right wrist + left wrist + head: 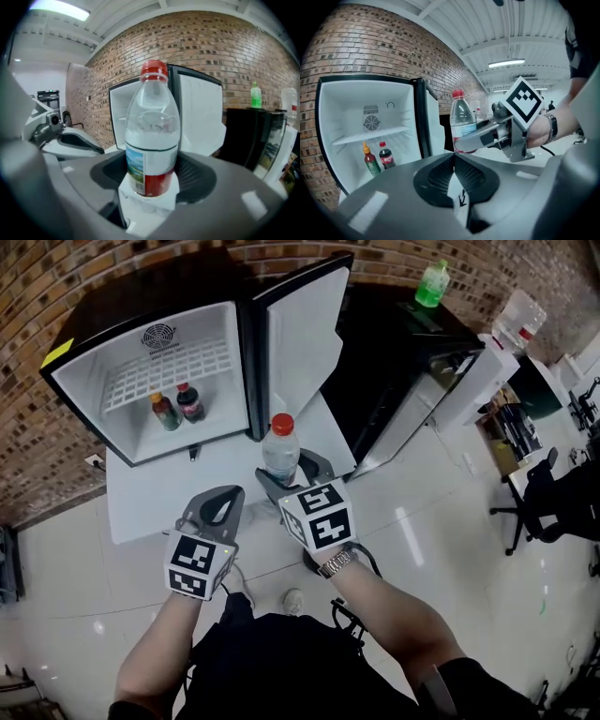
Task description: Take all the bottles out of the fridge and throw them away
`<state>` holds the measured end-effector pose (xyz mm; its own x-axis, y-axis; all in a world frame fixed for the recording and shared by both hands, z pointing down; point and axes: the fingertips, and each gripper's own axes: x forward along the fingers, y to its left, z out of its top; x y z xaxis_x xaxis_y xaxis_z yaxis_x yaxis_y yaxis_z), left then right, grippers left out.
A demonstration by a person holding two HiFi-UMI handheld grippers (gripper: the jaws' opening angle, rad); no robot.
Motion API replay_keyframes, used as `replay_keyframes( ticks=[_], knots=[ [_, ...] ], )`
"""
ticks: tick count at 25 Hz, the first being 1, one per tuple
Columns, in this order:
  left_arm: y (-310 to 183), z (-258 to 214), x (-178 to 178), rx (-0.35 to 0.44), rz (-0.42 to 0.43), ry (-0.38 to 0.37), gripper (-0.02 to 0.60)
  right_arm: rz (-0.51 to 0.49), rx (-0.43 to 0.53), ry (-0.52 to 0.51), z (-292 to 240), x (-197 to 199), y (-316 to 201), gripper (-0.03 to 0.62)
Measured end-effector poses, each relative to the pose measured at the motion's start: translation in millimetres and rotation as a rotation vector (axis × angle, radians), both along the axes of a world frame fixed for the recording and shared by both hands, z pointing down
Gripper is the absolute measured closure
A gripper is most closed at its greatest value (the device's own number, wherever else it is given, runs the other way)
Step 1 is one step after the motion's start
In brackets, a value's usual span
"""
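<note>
R fingers [199, 174], ribbed, on clear bottle [152, 140]

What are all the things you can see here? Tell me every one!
mini fridge: one, black outside and white inside, door open, by the brick wall
cola bottle: one, dark with red cap, inside the fridge
sauce bottle: one, red with yellow cap, inside the fridge beside the cola
water bottle: one, clear with red cap, held upright in front of the fridge
green bottle: one, on the black cabinet
water jug: one, clear, far right
office chair: one, black, right edge
left gripper: one, grey, shut and empty
right gripper: one, grey, clamped on the water bottle
</note>
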<state>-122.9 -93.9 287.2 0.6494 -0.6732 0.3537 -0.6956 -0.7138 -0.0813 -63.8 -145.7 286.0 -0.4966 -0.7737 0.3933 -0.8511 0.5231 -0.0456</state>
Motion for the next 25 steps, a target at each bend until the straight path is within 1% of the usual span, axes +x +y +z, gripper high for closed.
replay_keyframes(
  ticks=[5, 12, 20, 25],
  knots=[
    [19.6, 23.2, 54.0, -0.043, 0.057, -0.008, 0.578, 0.045, -0.053, 0.0, 33.4, 48.4, 38.0, 0.295],
    [44.2, 69.5, 128.8, -0.131, 0.171, -0.033, 0.578, 0.134, -0.179, -0.019, 101.0, 111.1, 82.5, 0.295],
    [71.9, 171.2, 192.3, -0.292, 0.31, -0.112, 0.578, 0.267, -0.387, -0.072, 211.7, 160.6, 130.2, 0.296],
    [83.9, 234.0, 212.7, -0.384, 0.367, -0.156, 0.578, 0.348, -0.513, -0.1, 283.7, 179.5, 154.9, 0.296]
  ],
)
